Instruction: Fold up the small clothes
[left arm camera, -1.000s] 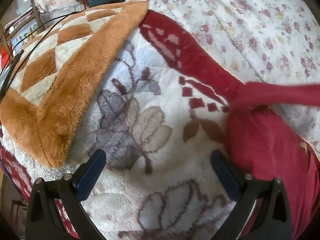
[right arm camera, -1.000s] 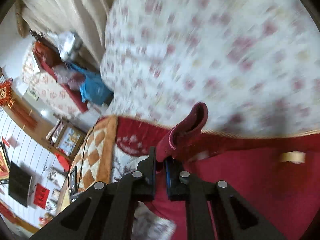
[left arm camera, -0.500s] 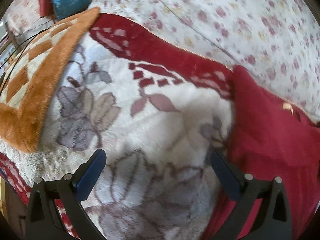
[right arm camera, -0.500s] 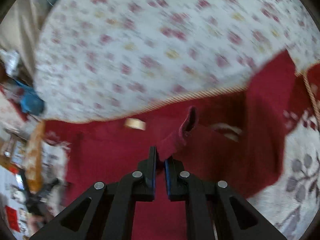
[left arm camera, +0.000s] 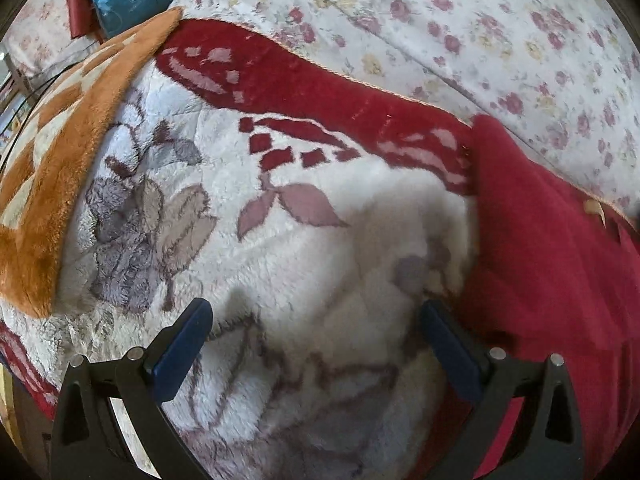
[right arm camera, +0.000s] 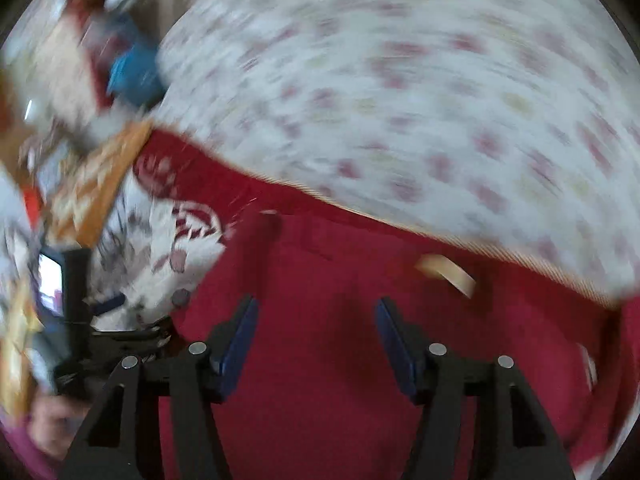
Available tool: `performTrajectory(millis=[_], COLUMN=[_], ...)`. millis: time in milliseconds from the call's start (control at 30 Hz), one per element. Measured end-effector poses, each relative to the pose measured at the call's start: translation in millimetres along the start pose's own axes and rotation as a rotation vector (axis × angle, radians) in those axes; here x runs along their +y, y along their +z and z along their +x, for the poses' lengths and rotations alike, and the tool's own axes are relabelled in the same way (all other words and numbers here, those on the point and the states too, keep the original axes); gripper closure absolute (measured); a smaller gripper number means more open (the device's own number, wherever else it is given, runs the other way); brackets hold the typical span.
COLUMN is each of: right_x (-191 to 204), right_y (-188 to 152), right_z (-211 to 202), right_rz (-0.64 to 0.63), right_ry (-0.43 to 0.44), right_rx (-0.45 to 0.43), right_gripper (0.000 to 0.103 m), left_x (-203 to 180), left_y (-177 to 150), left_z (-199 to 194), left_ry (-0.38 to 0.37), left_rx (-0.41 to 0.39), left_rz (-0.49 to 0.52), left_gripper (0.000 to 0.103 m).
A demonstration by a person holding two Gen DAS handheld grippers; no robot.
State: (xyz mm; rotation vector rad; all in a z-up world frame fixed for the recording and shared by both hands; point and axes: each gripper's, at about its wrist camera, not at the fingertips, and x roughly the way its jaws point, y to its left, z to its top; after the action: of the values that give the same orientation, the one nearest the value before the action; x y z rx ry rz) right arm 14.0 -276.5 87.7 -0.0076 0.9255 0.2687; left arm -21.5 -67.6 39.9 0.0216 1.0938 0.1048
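Since a second ago, the right tool (right arm camera: 314, 340) is letting go of the red cuff it pinched; its jaws are opening with nothing between them, hovering over the red garment (right arm camera: 340, 360) filling the lower frame. Left tool (left arm camera: 316, 344) is standing wide and empty over the fleece blanket (left arm camera: 280, 260), the garment lying at its right.

Black hand-held gripper (left arm camera: 316, 336) frames, blue finger pads (right arm camera: 236, 344), silver screws; purple sleeve (right arm camera: 24, 452)
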Motion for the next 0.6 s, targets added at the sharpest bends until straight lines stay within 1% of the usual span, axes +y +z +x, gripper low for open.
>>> performTrajectory(millis=[67, 133, 167, 200, 233, 267, 333, 400, 433, 467, 533, 567, 600], right_x=[7.6, 10.6, 8.0, 6.3, 1.6, -1.0, -7.9, -20.8, -26.5, -32.6, -33.9, -33.8, -32.9], right_y=[8.2, 14.1, 14.2, 15.7, 13.8, 14.4, 19.7, 26.8, 28.1, 27.5, 23.6, 22.9, 22.3], right_z=[31.7, 63.6, 78.5, 87.2, 88.9, 84.4, 73.8, 68.4, 71.4, 78.4, 84.5, 80.8, 70.9], right_rz=[-0.067, -0.106, -0.111, -0.103, -0.085, -0.077, -0.071, -0.019, 0.012, 0.043, 0.065, 0.075, 0.097], right_ry=[-0.013, -0.04, -0.03, -0.007, 0.028, 0.045, 0.039, 0.015, 0.003, -0.002, 0.005, 0.007, 0.012], right_rx=[0.037, 0.092, 0.129, 0.154, 0.16, 0.145, 0.108, 0.066, 0.065, 0.082, 0.097, 0.086, 0.066], right_gripper=[0.038, 0.039, 0.051, 0.07, 0.078, 0.096, 0.098, 0.098, 0.098, 0.098, 0.097, 0.096, 0.083], left_x=[6.3, 11.2, 12.3, 13.0, 12.8, 12.1, 11.0, 10.3, 10.6, 10.3, 9.5, 9.4, 9.7], left_y=[3.2, 5.5, 5.3, 5.3, 5.4, 5.3, 5.0, 5.6, 7.2, 7.4, 9.2, 9.7, 9.7], left_z=[4.6, 10.5, 12.0, 12.8, 12.8, 12.7, 12.3, 13.0, 14.6, 14.7, 14.8, 14.4, 13.4], left_ry=[-0.004, -0.039, -0.051, -0.058, -0.058, -0.057, -0.053, -0.049, -0.046, -0.043, -0.043, -0.044, -0.045], left_rx=[0.006, 0.031, 0.038, 0.04, 0.041, 0.041, 0.04, 0.039, 0.039, 0.041, 0.044, 0.044, 0.042], left_rz=[-0.019, -0.038, -0.046, -0.048, -0.044, -0.037, -0.03, -0.026, -0.023, -0.021, -0.025, -0.026, -0.027], left_gripper=[0.0, 0.0, 0.0, 0.0, 0.0, 0.0, 0.0, 0.0, 0.0, 0.0, 0.0, 0.0, 0.0])
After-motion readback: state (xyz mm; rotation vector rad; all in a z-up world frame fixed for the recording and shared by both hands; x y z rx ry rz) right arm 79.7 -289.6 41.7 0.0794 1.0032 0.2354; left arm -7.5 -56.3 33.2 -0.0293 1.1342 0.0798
